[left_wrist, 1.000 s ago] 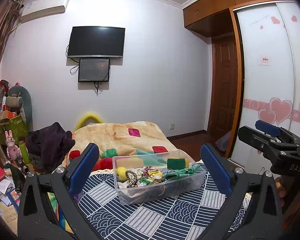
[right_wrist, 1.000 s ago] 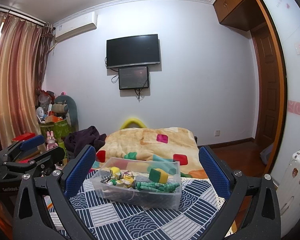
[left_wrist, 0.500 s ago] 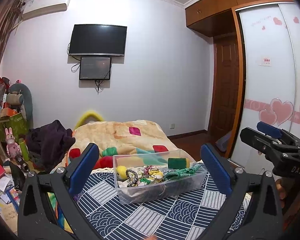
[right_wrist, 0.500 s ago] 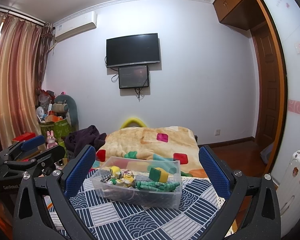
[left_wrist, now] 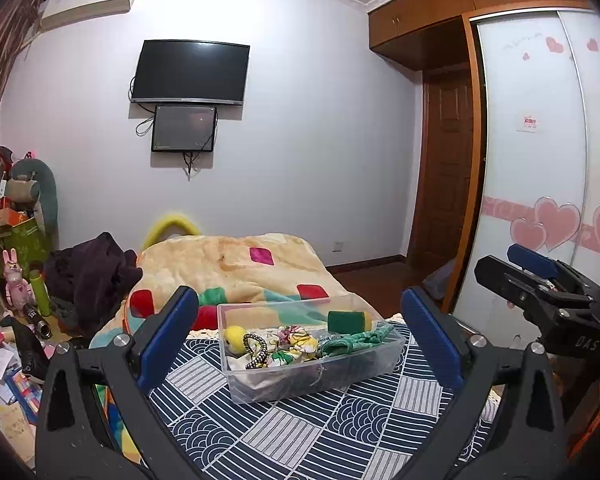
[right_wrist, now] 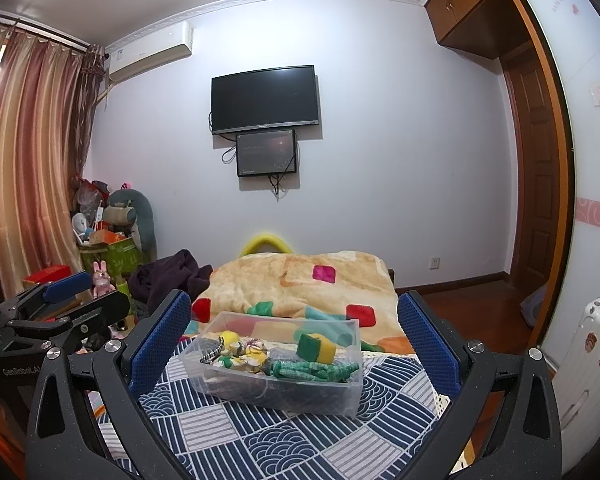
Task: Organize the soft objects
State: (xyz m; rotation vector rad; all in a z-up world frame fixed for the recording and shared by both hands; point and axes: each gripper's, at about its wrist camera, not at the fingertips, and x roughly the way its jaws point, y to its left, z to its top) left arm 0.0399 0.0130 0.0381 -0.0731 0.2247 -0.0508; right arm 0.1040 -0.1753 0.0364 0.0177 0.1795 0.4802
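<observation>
A clear plastic bin (left_wrist: pixel 312 376) (right_wrist: pixel 276 390) stands on a blue-and-white patterned cloth (left_wrist: pixel 300 436) (right_wrist: pixel 260 436). It holds a green-and-yellow sponge (left_wrist: pixel 347 321) (right_wrist: pixel 316 348), a green knitted cord (left_wrist: pixel 356 341) (right_wrist: pixel 312 370), a yellow ball (left_wrist: pixel 233 337), a beaded band (left_wrist: pixel 254 350) and floral scrunchies (left_wrist: pixel 294 340) (right_wrist: pixel 252 356). My left gripper (left_wrist: pixel 300 340) is open and empty, held back from the bin. My right gripper (right_wrist: pixel 294 340) is open and empty, also short of the bin. Each gripper shows at the edge of the other's view: right (left_wrist: pixel 540 292), left (right_wrist: pixel 64 312).
Behind the cloth lies a bed with a beige blanket (left_wrist: pixel 236 264) and a dark garment (left_wrist: pixel 92 276). Cluttered toys and bags (left_wrist: pixel 16 240) stand at the left. A wardrobe with sliding doors (left_wrist: pixel 540 160) and a white suitcase (right_wrist: pixel 592 352) are at the right.
Both grippers have stayed open and nearly still; the views have shifted only slightly. The bin's contents have not moved.
</observation>
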